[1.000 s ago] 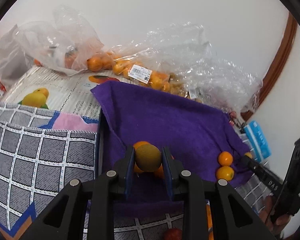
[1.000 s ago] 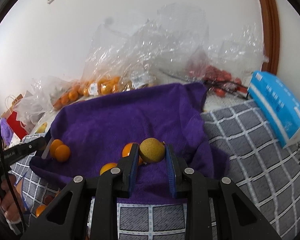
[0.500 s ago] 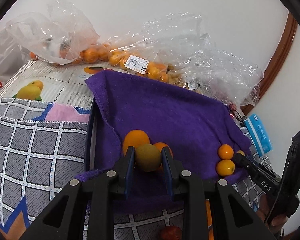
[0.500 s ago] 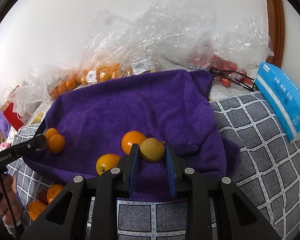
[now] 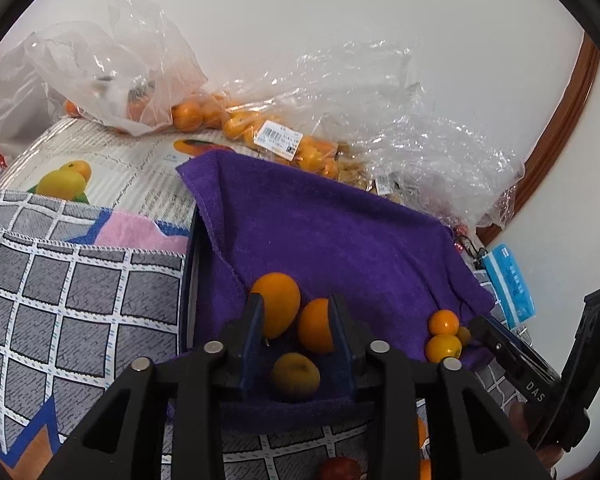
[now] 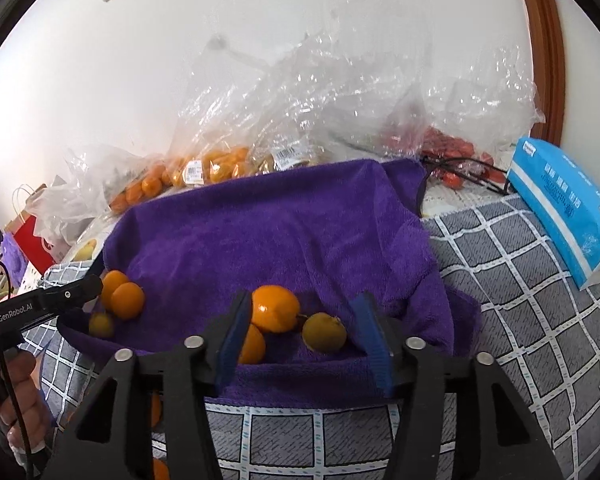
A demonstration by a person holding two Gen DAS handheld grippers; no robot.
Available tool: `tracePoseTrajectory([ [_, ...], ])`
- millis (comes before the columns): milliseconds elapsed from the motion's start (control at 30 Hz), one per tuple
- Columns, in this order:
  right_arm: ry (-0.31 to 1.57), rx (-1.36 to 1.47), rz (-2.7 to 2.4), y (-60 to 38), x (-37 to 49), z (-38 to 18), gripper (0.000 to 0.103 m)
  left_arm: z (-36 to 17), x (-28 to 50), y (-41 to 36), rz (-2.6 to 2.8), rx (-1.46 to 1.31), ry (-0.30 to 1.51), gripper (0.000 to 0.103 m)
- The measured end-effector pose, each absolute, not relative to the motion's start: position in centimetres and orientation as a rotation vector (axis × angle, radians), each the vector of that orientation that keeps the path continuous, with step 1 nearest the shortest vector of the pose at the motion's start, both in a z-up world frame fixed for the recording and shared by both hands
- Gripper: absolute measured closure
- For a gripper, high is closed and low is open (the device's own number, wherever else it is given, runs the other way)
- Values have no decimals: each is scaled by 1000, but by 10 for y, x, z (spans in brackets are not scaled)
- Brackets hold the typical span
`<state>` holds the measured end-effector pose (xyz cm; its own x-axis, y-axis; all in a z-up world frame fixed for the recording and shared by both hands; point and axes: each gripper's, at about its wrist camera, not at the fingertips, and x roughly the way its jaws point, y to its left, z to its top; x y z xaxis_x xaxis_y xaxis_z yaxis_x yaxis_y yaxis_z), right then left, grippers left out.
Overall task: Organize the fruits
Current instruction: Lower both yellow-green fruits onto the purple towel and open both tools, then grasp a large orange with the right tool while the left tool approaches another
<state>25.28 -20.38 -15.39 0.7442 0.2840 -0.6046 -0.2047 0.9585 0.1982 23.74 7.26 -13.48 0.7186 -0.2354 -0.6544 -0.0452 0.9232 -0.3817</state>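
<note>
left tongs (image 5: 296, 320): jaws just opened, released, yellow-green fruit (image 5: 295, 376) seen lying between them on purple towel (image 5: 340, 232) | right tongs (image 6: 306, 322): just opened, second greenish fruit (image 6: 324, 332) resting free beside oranges (image 6: 275, 308) | bagged oranges (image 6: 220, 168) seen behind

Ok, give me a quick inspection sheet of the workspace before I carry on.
Surface: grey checked cloth, with a purple towel on it.
Job's things: oranges and two yellow-green fruits lying on the towel.
Clutter: plastic bags of fruit, blue tissue pack.
Grippers: left claw and right claw have just been opening; one yellow-green fruit lies loose between each pair of fingers.
Cables: black cable by the red fruit.
Surroundings: white wall, wooden door frame.
</note>
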Motion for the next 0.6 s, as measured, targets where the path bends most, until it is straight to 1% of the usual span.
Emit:
tracePoseTrajectory([
  [67,669,114,278,-202,250,-153,47,-133,237,73,-105,-392,759,68],
  [367,585,57,303,-192,237,-142,47,-124,235,73,-88,-373,731,67],
  [600,682,122,261,-194,225,-131,47,-116,232,89,-92,-443,717,67],
])
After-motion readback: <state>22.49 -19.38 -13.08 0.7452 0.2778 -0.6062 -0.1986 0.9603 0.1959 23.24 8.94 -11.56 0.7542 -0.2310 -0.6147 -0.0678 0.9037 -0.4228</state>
